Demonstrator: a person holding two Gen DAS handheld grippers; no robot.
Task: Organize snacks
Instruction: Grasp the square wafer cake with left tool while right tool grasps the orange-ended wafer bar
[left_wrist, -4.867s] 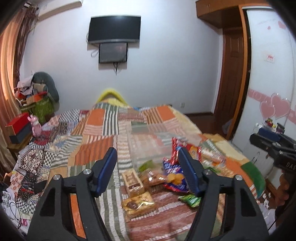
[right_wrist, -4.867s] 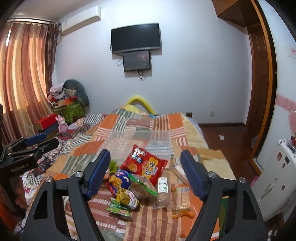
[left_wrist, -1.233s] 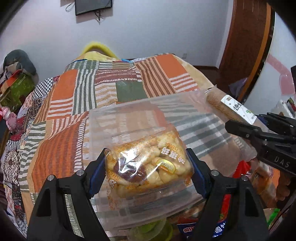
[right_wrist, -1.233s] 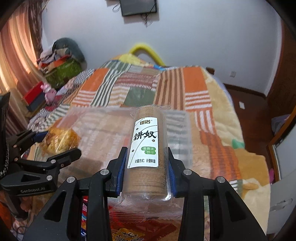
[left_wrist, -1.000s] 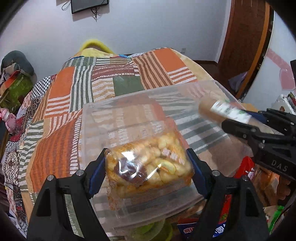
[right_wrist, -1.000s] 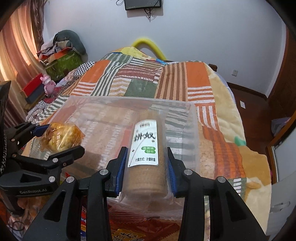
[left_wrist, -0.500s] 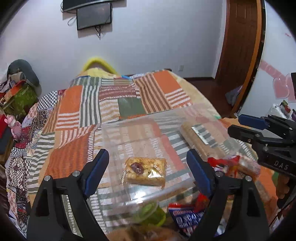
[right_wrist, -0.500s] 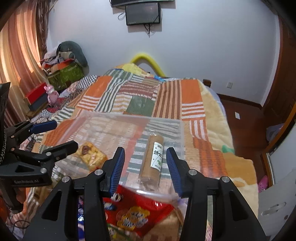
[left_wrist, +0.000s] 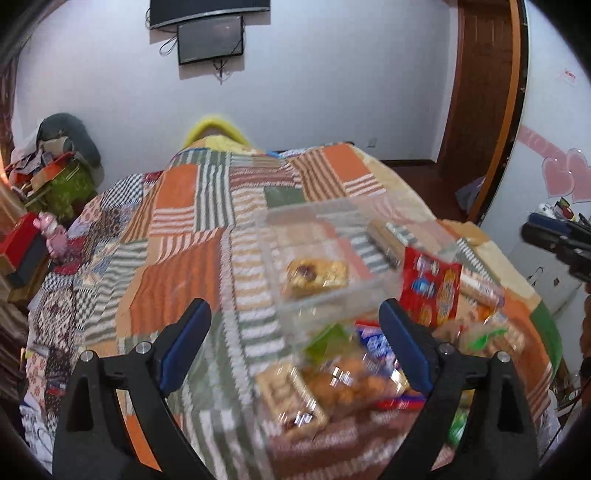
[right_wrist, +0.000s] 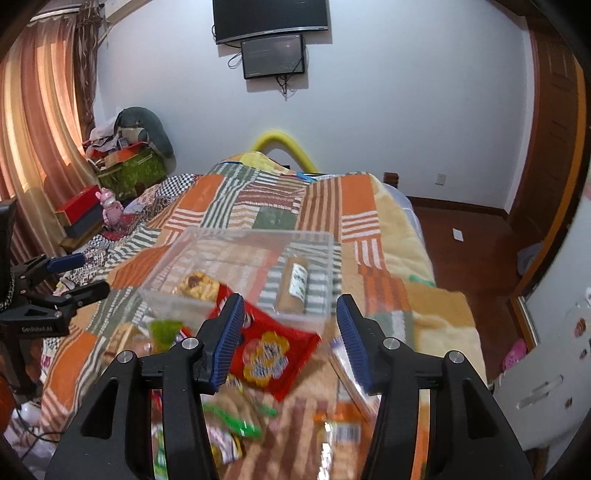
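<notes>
Left tongs (left_wrist: 295, 347) stand wide apart with nothing between them. Just past their tips lies the blurred snack pile (left_wrist: 343, 376), and right of their right tip stands a red bag (left_wrist: 432, 288). Beyond the pile sits a clear bin (left_wrist: 369, 291) on the quilt (left_wrist: 184, 229); inside it a yellow pack (left_wrist: 317, 273) lies ahead of the tongs and a biscuit roll (left_wrist: 384, 240) further right.

Right tongs (right_wrist: 290, 325) are also apart and empty. Only this view shows the roll's white label (right_wrist: 298, 281), straight ahead between the tips, and the orange packets (right_wrist: 340, 432) close under the right finger. The red bag (right_wrist: 273, 350) lies beside the left tip, leaning on the bin (right_wrist: 255, 236). The left tongs (right_wrist: 55, 291) appear far left.
</notes>
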